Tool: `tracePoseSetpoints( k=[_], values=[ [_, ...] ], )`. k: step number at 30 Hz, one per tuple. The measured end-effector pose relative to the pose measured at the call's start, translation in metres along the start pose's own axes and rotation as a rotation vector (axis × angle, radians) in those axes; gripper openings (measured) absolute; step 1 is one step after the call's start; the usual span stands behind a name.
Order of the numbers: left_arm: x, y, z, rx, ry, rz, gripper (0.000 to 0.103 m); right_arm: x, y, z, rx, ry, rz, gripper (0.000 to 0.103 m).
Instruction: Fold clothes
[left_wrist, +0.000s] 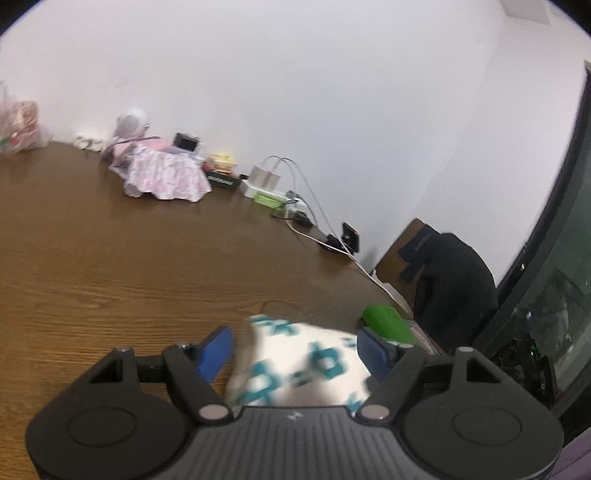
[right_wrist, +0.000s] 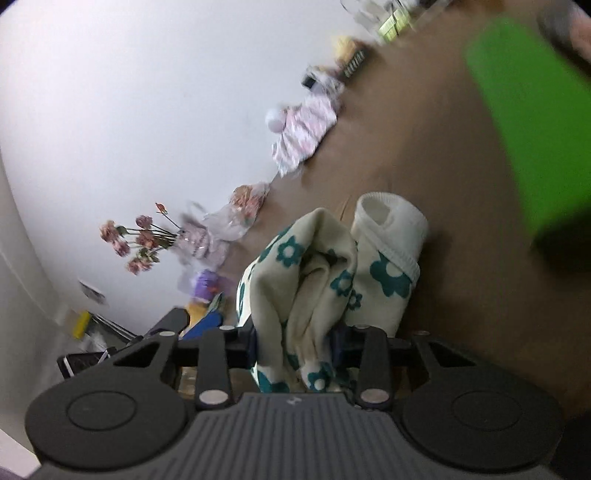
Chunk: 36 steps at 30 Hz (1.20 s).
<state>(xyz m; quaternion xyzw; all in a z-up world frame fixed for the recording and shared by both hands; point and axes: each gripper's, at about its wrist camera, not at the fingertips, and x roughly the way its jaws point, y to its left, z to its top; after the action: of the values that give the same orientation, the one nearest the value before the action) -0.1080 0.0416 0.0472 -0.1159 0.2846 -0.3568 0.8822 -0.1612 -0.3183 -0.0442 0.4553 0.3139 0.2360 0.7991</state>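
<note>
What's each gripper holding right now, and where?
The right gripper pinches a bunched fold of the floral garment. The left gripper is open, holding nothing.

I can read no words or numbers anywhere. A small pale mark sits on the ribbed body of my left claw (left_wrist: 293, 349) and another on my right claw (right_wrist: 295, 334), both too small to make out. The dark box (left_wrist: 223, 181) on the tabletop (left_wrist: 110, 258) carries pale lettering, blurred past reading.
</note>
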Motion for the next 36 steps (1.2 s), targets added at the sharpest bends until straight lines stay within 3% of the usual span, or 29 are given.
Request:
tracePoseSetpoints(
  k=[3,5,7,10,15,18,21,23,25,28,31,36],
  values=[
    [0.013,-0.009,-0.008,0.049,0.041,0.035,0.073,0.007,0.006,-0.005,-0.035,0.021,0.010,0.043],
    [0.018,-0.009,-0.013,0.058,0.054,0.047,0.074,-0.001,0.019,-0.006,-0.160,-0.009,-0.037,0.050],
    [0.019,-0.005,-0.016,0.039,0.051,0.034,0.074,-0.012,0.033,-0.008,-0.324,-0.079,-0.103,0.079],
    [0.021,0.002,-0.018,0.013,0.048,0.015,0.077,-0.015,0.042,-0.003,-0.524,-0.109,-0.134,0.092],
    [0.024,0.005,-0.018,0.018,0.049,-0.001,0.078,0.001,0.031,0.028,-0.507,-0.025,-0.050,0.097],
    [0.026,0.008,-0.017,0.014,0.053,-0.010,0.080,0.011,0.029,0.042,-0.516,0.007,-0.048,0.098],
    [0.030,0.009,-0.019,0.021,0.068,0.008,0.079,0.026,0.031,0.040,-0.554,0.107,-0.079,0.094],
    [0.033,0.008,-0.019,0.027,0.077,0.020,0.078,0.026,0.023,0.040,-0.449,0.137,-0.052,0.079],
    [0.033,0.008,-0.019,0.024,0.083,0.012,0.077,0.025,0.012,0.041,-0.330,0.162,-0.021,0.054],
    [0.033,0.000,-0.017,0.080,0.077,0.021,0.076,0.022,-0.003,0.040,-0.160,0.189,0.018,0.044],
    [0.029,-0.007,-0.014,0.122,0.058,0.025,0.076,0.017,-0.013,0.039,-0.036,0.187,0.012,0.040],
    [0.017,-0.013,-0.010,0.133,0.005,0.035,0.076,0.014,-0.009,0.038,-0.057,0.161,-0.025,0.045]
  ],
)
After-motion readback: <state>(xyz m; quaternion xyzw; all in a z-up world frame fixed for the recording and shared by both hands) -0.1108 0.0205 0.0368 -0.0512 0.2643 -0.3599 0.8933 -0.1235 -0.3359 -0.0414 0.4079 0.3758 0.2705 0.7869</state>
